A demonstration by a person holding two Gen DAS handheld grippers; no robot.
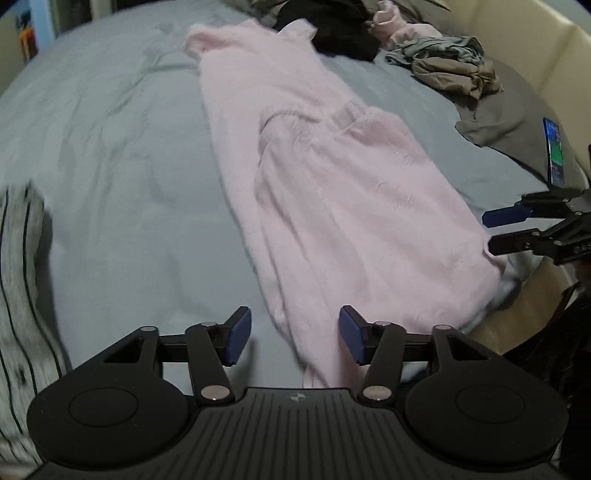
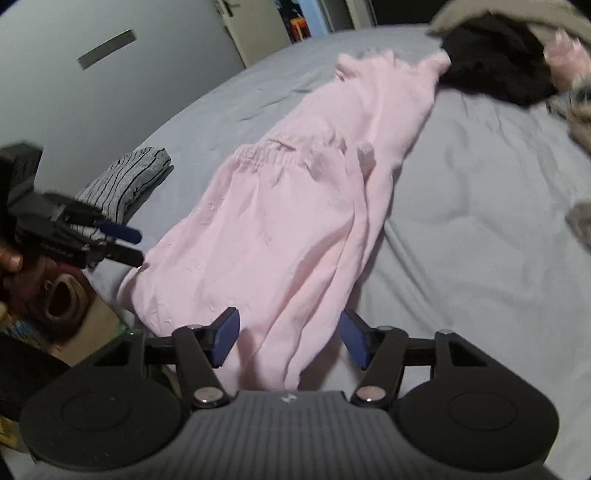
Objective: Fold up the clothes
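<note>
Pink fleece trousers (image 1: 332, 184) lie lengthwise on the grey bed sheet (image 1: 110, 147), one half folded over the other, waistband near the middle. My left gripper (image 1: 295, 332) hangs open above the near left end of the trousers, with only sheet and a strip of pink between its blue pads. My right gripper (image 2: 290, 338) is open too; the near hem of the trousers (image 2: 277, 221) lies between its pads (image 2: 225, 334) without being pinched. From the left wrist it shows as the right gripper (image 1: 493, 230) at the garment's right corner. The left gripper (image 2: 129, 245) appears at the left in the right wrist view.
A folded grey striped garment (image 2: 129, 177) sits at the bed's left side. At the far end lies a pile of clothes: a black one (image 1: 332, 33), a small pink one (image 1: 399, 26), grey-brown ones (image 1: 454, 66). A phone (image 1: 554, 155) rests on dark cloth at the right. The bed edge runs beside my right gripper.
</note>
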